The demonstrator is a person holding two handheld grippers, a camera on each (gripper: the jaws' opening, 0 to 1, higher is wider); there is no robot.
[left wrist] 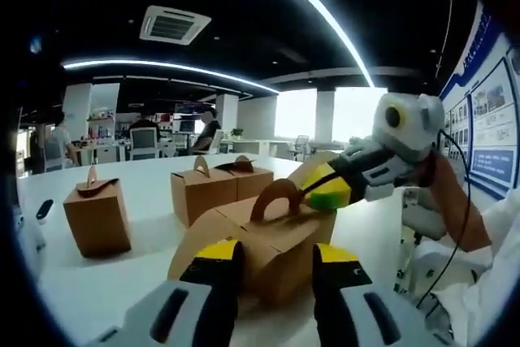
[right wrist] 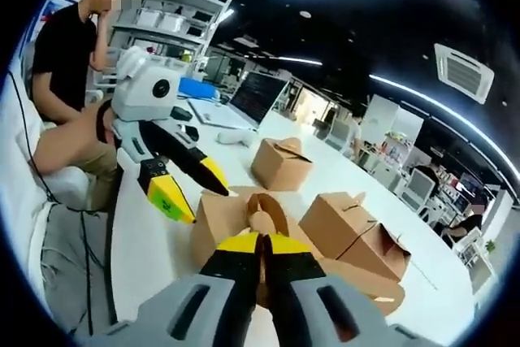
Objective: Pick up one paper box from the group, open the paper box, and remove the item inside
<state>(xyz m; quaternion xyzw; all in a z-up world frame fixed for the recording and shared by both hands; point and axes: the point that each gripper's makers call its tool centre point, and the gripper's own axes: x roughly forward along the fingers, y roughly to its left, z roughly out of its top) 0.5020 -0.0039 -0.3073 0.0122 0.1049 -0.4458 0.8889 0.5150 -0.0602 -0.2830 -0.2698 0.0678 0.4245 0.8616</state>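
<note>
A brown paper box (left wrist: 280, 249) with an arched handle (left wrist: 275, 195) stands on the white table (left wrist: 154, 241) just ahead of my left gripper (left wrist: 276, 254). Its yellow-tipped jaws are open and spread on either side of the box's near corner. My right gripper (left wrist: 323, 191) reaches in from the right, its tips at the handle. In the right gripper view, the right gripper (right wrist: 262, 243) is shut on the thin handle flap (right wrist: 260, 210) on top of the box (right wrist: 218, 221), while the open left gripper (right wrist: 191, 188) hovers at the box's left edge.
Three more paper boxes (left wrist: 97, 217) (left wrist: 203, 191) (left wrist: 250, 178) stand farther back on the table, also visible as boxes (right wrist: 280, 164) (right wrist: 345, 221). A person (right wrist: 69, 46) sits beyond the table by a laptop (right wrist: 256, 95). A black item (left wrist: 45, 209) lies at the left edge.
</note>
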